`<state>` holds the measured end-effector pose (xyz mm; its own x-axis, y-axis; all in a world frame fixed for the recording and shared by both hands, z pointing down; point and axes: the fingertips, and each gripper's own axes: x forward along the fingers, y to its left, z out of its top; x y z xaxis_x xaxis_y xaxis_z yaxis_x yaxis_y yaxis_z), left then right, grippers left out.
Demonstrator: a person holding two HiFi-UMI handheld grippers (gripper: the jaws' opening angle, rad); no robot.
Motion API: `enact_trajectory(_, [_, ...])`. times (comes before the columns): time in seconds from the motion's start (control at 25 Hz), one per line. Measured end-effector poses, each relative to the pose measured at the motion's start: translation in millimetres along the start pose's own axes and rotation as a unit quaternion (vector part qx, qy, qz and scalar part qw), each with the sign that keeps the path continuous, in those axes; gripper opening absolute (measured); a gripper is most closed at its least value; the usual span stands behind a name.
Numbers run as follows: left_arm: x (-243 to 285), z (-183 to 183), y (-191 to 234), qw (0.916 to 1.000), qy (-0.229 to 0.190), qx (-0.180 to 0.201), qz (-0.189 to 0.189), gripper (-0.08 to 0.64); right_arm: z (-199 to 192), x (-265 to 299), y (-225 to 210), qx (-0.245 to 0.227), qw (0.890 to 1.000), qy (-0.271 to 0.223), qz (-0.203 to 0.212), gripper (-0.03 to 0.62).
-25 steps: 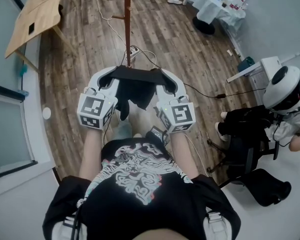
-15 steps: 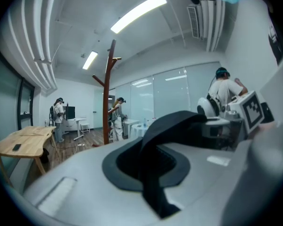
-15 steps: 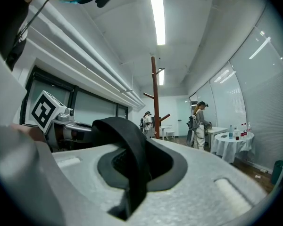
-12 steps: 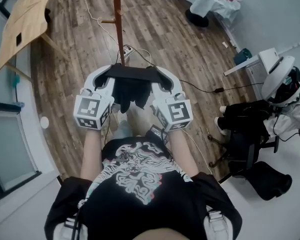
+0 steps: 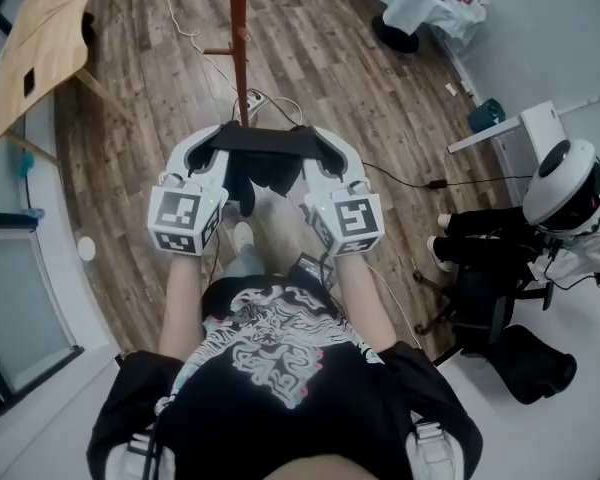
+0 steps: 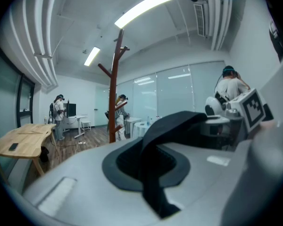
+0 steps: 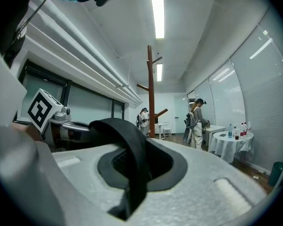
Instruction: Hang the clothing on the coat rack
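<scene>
We are closing on the coat rack (image 5: 239, 48), now nearer than a second ago, so hanging is coming up. We are carrying the black garment (image 5: 267, 168) stretched between the left gripper (image 5: 222, 148) and right gripper (image 5: 316, 146), both clamping it.

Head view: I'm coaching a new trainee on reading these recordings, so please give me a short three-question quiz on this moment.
1. True or false: the black garment already hangs on the coat rack.
2. Whose jaws are clamped on the garment? A) left gripper only B) right gripper only C) both
3. Fill in: in the head view, the wooden table lies to the rack's ____ side.

Key: 1 false, it is stretched between the grippers, short of the rack; 2 C; 3 left.
</scene>
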<state>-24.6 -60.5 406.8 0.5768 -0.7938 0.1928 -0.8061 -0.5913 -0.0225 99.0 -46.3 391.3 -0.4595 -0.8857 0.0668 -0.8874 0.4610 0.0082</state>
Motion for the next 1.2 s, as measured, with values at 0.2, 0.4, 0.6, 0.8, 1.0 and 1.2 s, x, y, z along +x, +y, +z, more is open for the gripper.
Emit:
enact_trajectory(0.2, [20.6, 5.2, 20.3, 1.0000, -0.001, -0.002, 0.007, 0.006, 3.1, 24.1, -8.3, 0.001, 1.000, 0.002, -0.006, 0.023])
enact_trajectory(0.4, [35.2, 11.9, 39.9, 1.0000, -0.005, -0.003, -0.003, 0.008, 7.1, 46.7, -12.5, 0.015, 1.000, -0.003, -0.013, 0.023])
enact_trajectory(0.6, [49.3, 13.0, 55.0, 0.9999, -0.004, -0.003, -0.013, 0.008, 4.9, 67.7, -15.7, 0.025, 0.999, -0.002, -0.022, 0.023])
enact_trajectory(0.8, [61.4, 16.2, 69.4, 0.9996, -0.005, -0.004, -0.026, 0.006, 2.5, 86.6, -18.9, 0.030, 0.999, 0.001, -0.028, 0.023])
enact_trajectory(1.0, [67.6, 25.5, 78.0, 0.9990, -0.011, 0.009, -0.043, 0.006, -0.6, 99.5, -20.8, 0.043, 0.998, -0.005, -0.041, 0.023])
enact_trajectory(1.2, [77.1, 30.3, 87.6, 0.9984, -0.014, 0.017, -0.051, 0.006, 2.5, 111.4, -26.0, 0.045, 0.998, -0.009, -0.052, 0.023])
